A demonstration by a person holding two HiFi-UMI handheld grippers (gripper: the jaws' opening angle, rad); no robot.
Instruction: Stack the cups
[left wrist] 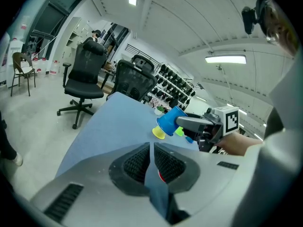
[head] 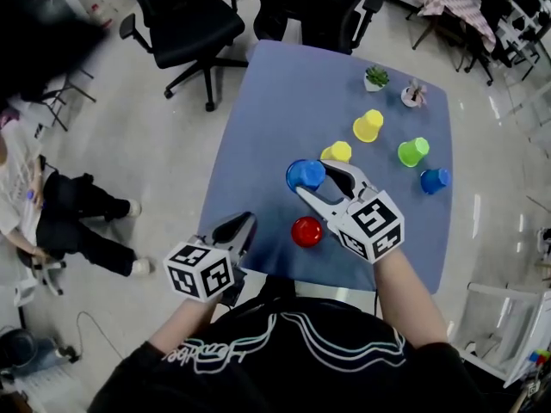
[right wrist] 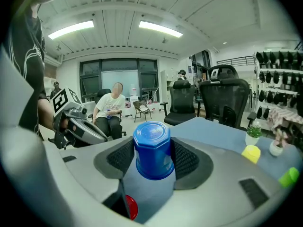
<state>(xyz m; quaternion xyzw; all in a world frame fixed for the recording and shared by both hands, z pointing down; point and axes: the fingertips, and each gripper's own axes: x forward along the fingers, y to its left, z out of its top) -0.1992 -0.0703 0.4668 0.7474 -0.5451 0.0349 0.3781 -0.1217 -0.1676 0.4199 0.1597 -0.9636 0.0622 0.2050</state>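
My right gripper (head: 316, 179) is shut on a blue cup (head: 303, 174), held bottom up above the blue table (head: 275, 101). In the right gripper view the blue cup (right wrist: 152, 150) sits between both pads. A red cup (head: 307, 231) stands upside down just below it, near the table's front edge. Two yellow cups (head: 337, 151) (head: 368, 126), a green cup (head: 413, 151) and a smaller blue cup (head: 435, 180) lie farther back and right. My left gripper (head: 244, 224) hovers at the table's front left edge, shut with nothing in it; in its own view the left gripper (left wrist: 151, 148) shows the held blue cup (left wrist: 169, 122) ahead.
Two small potted plants (head: 376, 77) (head: 414, 93) stand at the table's far right. Black office chairs (head: 189, 24) are behind the table. A person (head: 52, 222) sits on the floor to the left.
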